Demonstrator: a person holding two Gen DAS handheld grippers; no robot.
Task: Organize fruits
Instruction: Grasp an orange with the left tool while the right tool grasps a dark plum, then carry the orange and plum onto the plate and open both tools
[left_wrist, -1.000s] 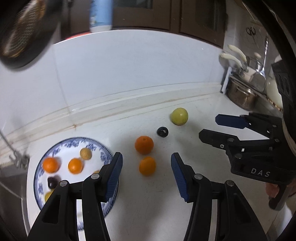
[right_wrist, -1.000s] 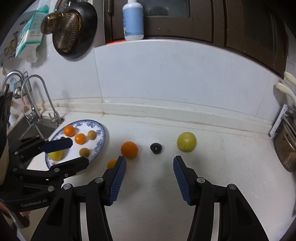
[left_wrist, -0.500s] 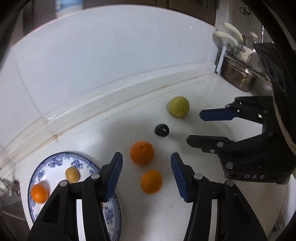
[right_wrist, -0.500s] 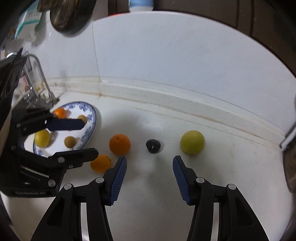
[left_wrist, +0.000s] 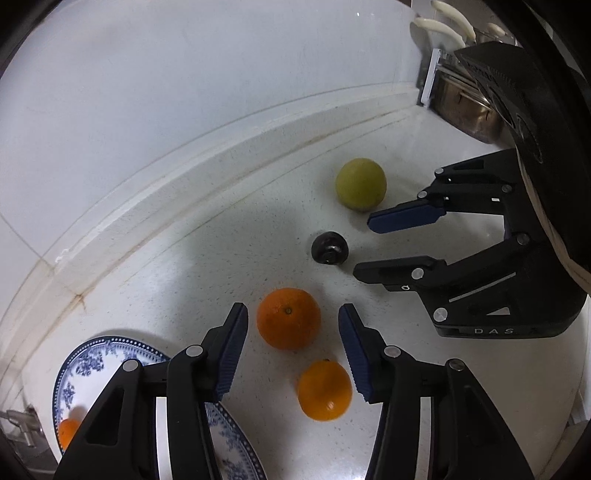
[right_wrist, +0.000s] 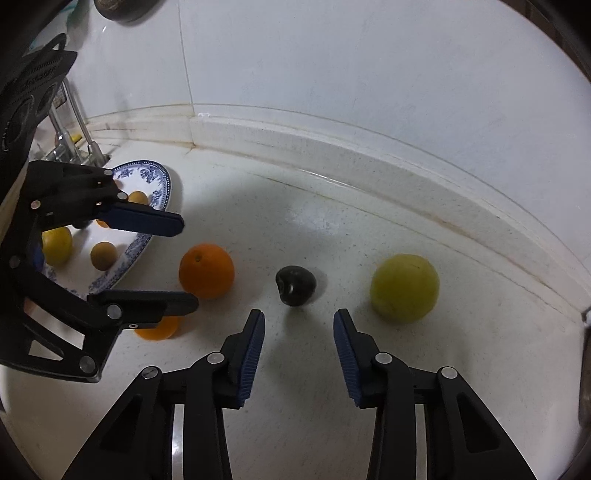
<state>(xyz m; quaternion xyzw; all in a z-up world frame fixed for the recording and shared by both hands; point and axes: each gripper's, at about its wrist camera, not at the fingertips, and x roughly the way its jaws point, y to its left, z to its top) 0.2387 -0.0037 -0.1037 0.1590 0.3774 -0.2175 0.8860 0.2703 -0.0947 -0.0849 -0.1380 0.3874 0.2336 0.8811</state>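
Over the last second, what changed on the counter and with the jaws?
Both grippers came down and in toward the loose fruit: the left gripper now frames the big orange, and the right gripper lines up on the dark fruit. Both sets of jaws have just been closing, with nothing gripped yet. The fruit, green fruit and plate haven't moved.

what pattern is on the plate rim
Blue floral print on white, on the plate; clearest in the right wrist view.

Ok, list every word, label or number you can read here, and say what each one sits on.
"DAS": white letters on the black body of the right claw, seen from the left wrist view.
The left claw body shows a perforated panel in the right wrist view; no lettering there can be read.
Nothing else legible.
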